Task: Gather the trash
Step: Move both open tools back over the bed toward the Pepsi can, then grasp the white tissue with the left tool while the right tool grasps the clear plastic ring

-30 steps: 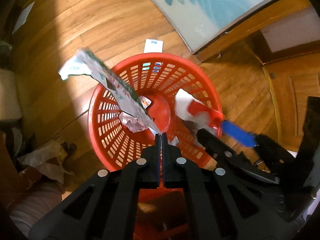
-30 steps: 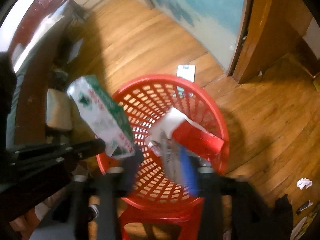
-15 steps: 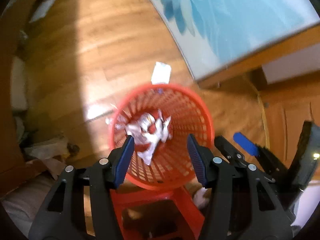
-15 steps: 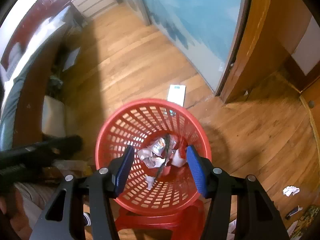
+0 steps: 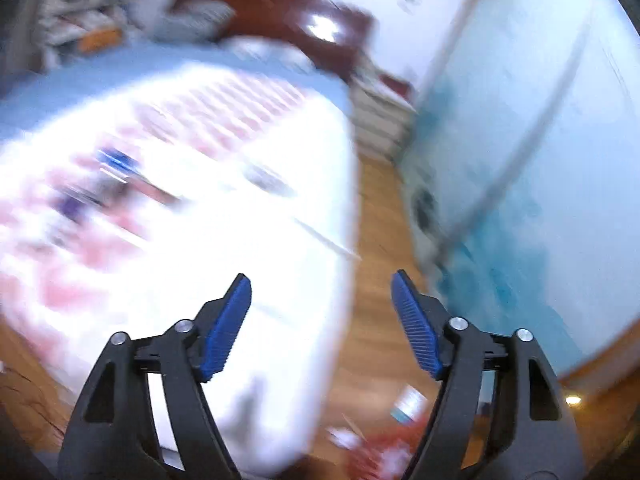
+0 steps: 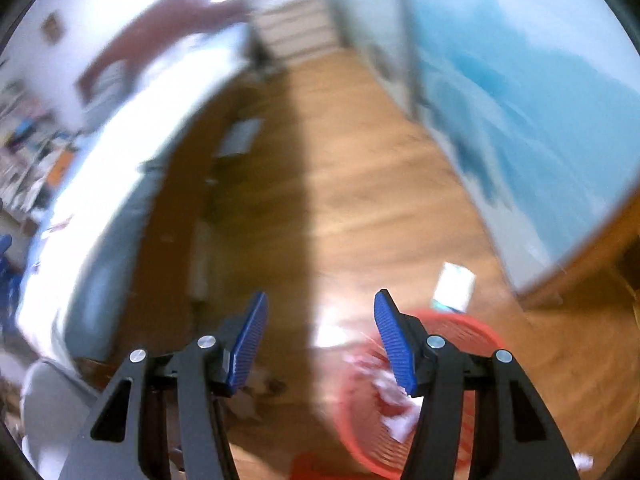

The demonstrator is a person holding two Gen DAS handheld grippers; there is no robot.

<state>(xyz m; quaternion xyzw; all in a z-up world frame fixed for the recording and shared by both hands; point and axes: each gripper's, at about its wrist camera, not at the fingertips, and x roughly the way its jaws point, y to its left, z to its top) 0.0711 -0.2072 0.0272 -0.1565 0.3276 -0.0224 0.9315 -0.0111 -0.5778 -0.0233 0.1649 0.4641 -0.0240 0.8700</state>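
Bedroom w/ a wood floor (image 6: 360, 184), a big bed (image 5: 192, 184) in white and pink, and a blue wall panel (image 5: 540, 200). Both views are v. blurry.

Left wrist view: the left gripper (image 5: 320, 320) has its jaws wide apart and opening more, nothing between them. The bed fills the space ahead of and beside the left jaw. Bare floor runs ahead of the gap. Below the right jaw, low in the frame, there's a bit of red and white, prob. the red basket (image 5: 384, 454), and a small card (image 5: 406, 402) on the floor.

Right wrist view: the right gripper (image 6: 320, 340) has its jaws apart too, empty. The red basket (image 6: 452, 384) sits right behind the right jaw, w/ white trash (image 6: 396, 412) inside. A white card (image 6: 454, 286) lies on the floor just past the basket. A white scrap (image 6: 582, 460) is at the bottom right.

Next bit, I think: go find more trash. Best to slow down, keep the jaws apart, aim at one piece like the card, then pinch it flat.

No words can be read; too blurry.
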